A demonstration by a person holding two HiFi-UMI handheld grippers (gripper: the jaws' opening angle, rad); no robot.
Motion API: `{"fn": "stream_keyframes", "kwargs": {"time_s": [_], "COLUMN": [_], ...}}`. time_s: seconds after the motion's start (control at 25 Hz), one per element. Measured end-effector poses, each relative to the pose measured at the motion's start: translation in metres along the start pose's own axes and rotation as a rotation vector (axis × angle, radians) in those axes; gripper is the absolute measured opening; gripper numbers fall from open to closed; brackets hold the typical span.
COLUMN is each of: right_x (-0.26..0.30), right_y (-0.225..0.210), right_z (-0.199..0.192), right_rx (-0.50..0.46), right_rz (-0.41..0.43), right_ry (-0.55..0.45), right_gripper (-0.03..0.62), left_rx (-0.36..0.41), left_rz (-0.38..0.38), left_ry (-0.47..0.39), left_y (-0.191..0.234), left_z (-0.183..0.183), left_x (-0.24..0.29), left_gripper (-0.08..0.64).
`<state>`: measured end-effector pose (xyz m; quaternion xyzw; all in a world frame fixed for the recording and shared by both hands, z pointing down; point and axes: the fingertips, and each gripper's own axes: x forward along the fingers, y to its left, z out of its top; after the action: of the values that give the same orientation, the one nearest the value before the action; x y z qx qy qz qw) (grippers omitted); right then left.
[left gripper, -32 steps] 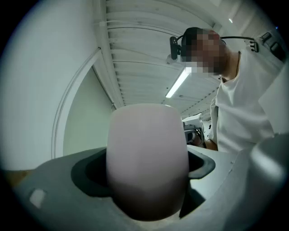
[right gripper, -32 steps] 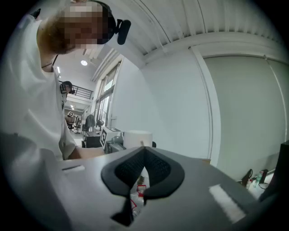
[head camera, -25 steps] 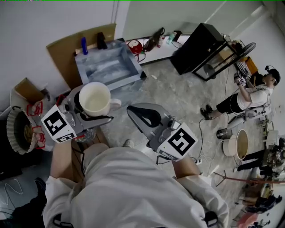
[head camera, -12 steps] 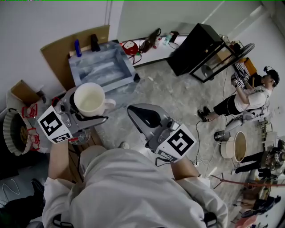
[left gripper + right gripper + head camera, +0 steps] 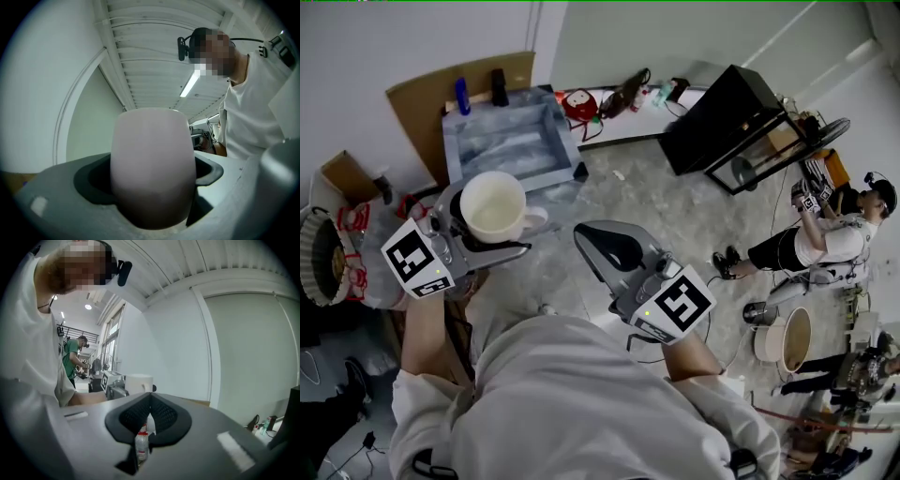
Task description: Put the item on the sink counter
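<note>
A cardboard sheet is leaning behind the sink counter, and one blue bottle and one black bottle are standing on its back rim. Just short of the sink counter, the left gripper is clamping the one white mug, mouth up. Further right, the right gripper is hovering, jaws pressed together and empty.

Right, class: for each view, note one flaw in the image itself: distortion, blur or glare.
Head view: evenly lit, sharp. Left gripper view: mug looms close and soft, corners black. Right gripper view: straight wall trim bows, fisheye.
</note>
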<state>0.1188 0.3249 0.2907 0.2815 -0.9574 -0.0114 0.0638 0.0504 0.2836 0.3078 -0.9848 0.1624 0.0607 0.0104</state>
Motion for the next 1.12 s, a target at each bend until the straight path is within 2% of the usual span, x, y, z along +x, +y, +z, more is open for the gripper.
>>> {"fn": "stream_keyframes", "kwargs": {"time_s": [0.28,0.6,0.84,1.12], "right_x": [0.001,0.011,0.038,0.091], "right_y": [-0.017,-0.04,-0.057,-0.087], "right_z": [-0.006,-0.011,-0.011,-0.011], "right_rx": [-0.015,-0.035,-0.037,-0.039], "right_rz": [0.008,-0.035,-0.063,-0.092], "right_ry": [0.003,0.027,0.038,0.055], "right_gripper": [0.005,0.005,0.005,0.006], "left_rx": [0.001,0.004,-0.003,-0.022], "left_rz": [0.009,-0.032,-0.065,-0.099], "left_ry": [0.004,-0.017,-0.023,-0.015], "left_y": [0.011,0.035,0.067,0.125], "left_z": [-0.008,-0.011,-0.015,-0.023], "left_x": [0.013,0.027,0.027,0.021], "left_gripper": [0.474,0.474,0.474,0.474]}}
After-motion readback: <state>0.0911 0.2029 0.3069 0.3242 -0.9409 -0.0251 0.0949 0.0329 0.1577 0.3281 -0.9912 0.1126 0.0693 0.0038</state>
